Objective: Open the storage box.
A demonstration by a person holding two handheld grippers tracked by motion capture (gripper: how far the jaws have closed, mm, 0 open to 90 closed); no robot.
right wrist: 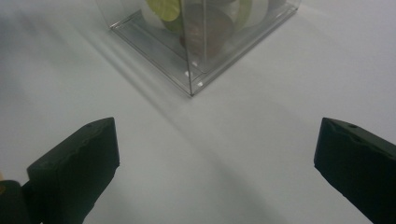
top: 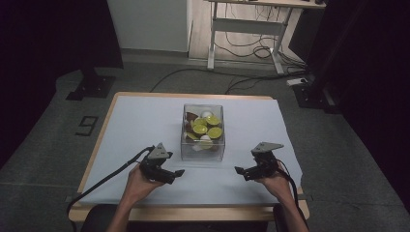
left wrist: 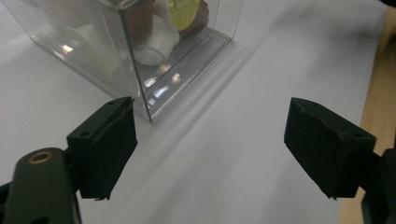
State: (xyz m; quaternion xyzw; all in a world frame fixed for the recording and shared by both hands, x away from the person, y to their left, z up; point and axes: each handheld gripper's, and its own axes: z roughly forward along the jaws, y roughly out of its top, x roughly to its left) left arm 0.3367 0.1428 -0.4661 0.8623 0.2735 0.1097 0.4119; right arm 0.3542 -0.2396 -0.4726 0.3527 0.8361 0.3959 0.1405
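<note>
Both forearms enter from the near edge of the table. Left gripper (top: 178, 173) is held low over the sheet in the person's left hand (top: 138, 183), its body angled inward so the black jaws point toward the centre. Right gripper (top: 240, 170) mirrors it in the right hand (top: 276, 182), jaws aimed left. A grey three-cornered plate (top: 266, 146) sits on top of each. Black cable (top: 104, 181) trails from the left gripper off the near-left table edge.

Left gripper jaws: apart, nothing between them, bare sheet showing through the gap in the left gripper view. Right gripper jaws: wide apart, likewise nothing between them in the right gripper view. Pads (left wrist: 113, 147) are matte black blocks, squared, with slightly wavy inner faces.

Clear box (top: 203, 151): stands mid-table between and just beyond the two grippers, apart from both. Rigid transparent plastic, square-cornered, open-topped, glossy walls with small reflections. Each gripper view looks at a near corner of it.

Contents: small capsules (top: 207, 126), round, heaped. Several show yellow-green foil-like tops; others are brown or white. One white cup-shaped capsule (left wrist: 156, 43) lies on its side against the wall.

Table cover (top: 145, 121): smooth pale sheet, matte, over a wooden table (top: 99, 147) with light rim.
</note>
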